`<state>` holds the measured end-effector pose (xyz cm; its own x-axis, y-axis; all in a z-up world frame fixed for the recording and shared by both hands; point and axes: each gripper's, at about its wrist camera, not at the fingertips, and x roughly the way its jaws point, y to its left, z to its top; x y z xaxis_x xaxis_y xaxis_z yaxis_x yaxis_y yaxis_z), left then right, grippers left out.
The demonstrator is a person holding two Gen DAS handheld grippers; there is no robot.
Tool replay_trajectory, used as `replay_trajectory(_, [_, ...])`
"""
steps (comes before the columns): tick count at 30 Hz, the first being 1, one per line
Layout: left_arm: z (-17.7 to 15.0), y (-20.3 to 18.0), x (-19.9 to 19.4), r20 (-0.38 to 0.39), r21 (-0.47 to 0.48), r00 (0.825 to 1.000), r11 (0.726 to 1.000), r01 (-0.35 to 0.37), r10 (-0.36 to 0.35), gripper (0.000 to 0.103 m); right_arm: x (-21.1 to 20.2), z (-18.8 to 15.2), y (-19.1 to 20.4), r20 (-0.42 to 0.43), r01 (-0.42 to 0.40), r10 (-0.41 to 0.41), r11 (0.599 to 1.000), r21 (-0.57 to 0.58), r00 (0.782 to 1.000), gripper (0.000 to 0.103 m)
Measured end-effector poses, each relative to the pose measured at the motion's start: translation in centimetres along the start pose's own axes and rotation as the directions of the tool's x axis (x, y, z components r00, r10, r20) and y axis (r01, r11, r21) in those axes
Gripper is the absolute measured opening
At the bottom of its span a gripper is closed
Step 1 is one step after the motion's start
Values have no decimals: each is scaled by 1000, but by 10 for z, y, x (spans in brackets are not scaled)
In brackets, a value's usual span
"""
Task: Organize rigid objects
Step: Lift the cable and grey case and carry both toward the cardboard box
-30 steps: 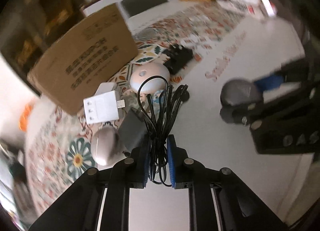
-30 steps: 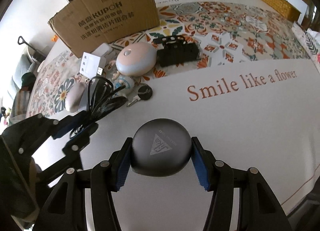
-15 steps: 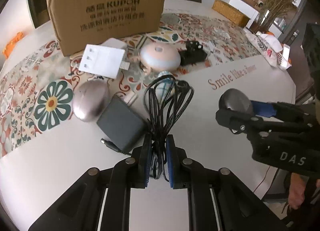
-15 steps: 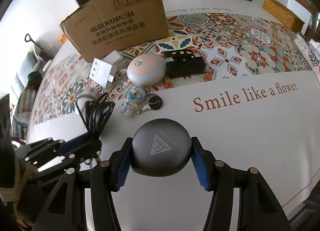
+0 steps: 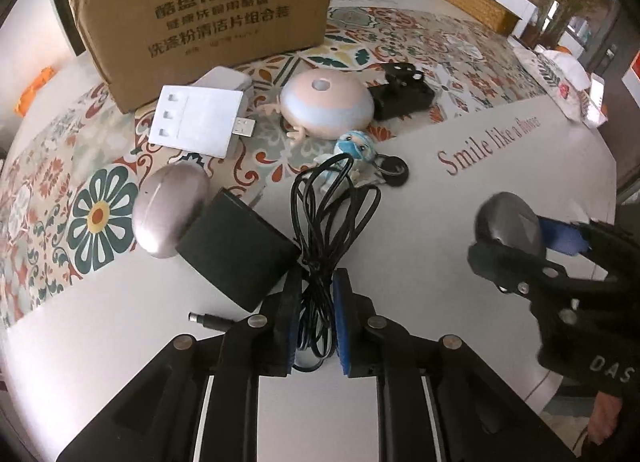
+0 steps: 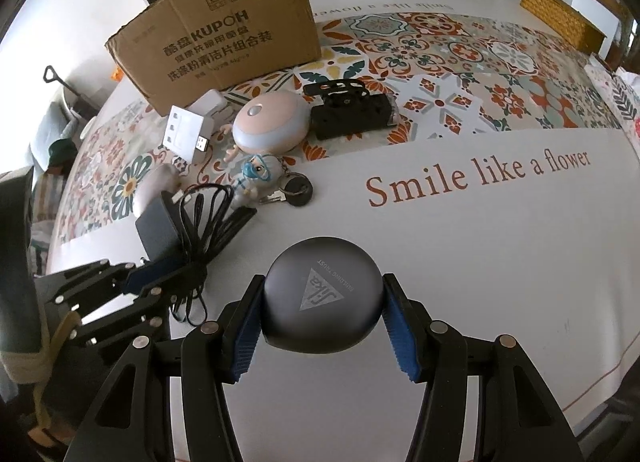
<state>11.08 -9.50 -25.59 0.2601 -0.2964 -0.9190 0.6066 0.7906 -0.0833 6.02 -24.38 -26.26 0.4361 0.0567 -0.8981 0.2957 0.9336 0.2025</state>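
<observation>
Left tool (image 5: pixel 316 322), lowered and rolled since the earlier frame, jaws clamped on the cable (image 5: pixel 332 214) whose adapter (image 5: pixel 236 250) lies on the counter (image 5: pixel 420 230) beside a mouse (image 5: pixel 170 216); right tool (image 6: pixel 322 338) grips the case (image 6: pixel 322 294) above it.

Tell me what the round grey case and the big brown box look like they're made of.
Round grey case: probably matte plastic, given its smooth, even sheen and printed logo. Brown box: corrugated cardboard, judging by its raw tan surface, creased flap and printed shipping marks.
</observation>
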Motion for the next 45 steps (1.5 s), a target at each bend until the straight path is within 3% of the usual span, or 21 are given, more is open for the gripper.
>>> replay_trajectory(2, [3,-4,6,-27,21,1000,1000,-6,7,31,0,0,-3,1,-1,1,1000,7,1000,56])
replay_trajectory(4, [2,-8,10,-36,22,999,999,24,-24,58,1,1,-6,3,-3,3,1000,12,1000,56])
replay_trajectory(6, [0,-9,10,-12,15,1000,1000,13,-13,57,4,1,-7,-5,1,-1,1000,6,1000,56])
replay_trajectory(8, [-4,-6,9,30,-1,999,1000,-17,17,43,6,0,-8,-11,3,-3,1000,1,1000,56])
replay_trajectory(9, [-4,-5,9,39,-2,999,999,-34,34,29,7,0,-9,-12,7,-7,1000,-2,1000,56])
replay_trajectory(14, [-3,2,6,61,-21,998,1000,-13,14,20,12,-2,-11,-31,-9,10,1000,9,999,56])
replay_trajectory(18, [-5,-4,-9,118,1,992,999,-34,33,18,11,-1,-7,-26,-21,20,1000,-10,999,56])
replay_trajectory(30, [-4,-8,-51,210,-62,975,995,83,-69,15,0,6,-1,14,-34,35,998,-52,999,56])
replay_trajectory(37, [-1,-14,-72,266,-53,962,996,78,-61,15,-10,11,2,38,-45,48,997,-70,998,56])
replay_trajectory(45, [10,-12,-102,346,-82,937,993,85,-52,15,-41,28,9,132,-45,60,993,-110,989,56])
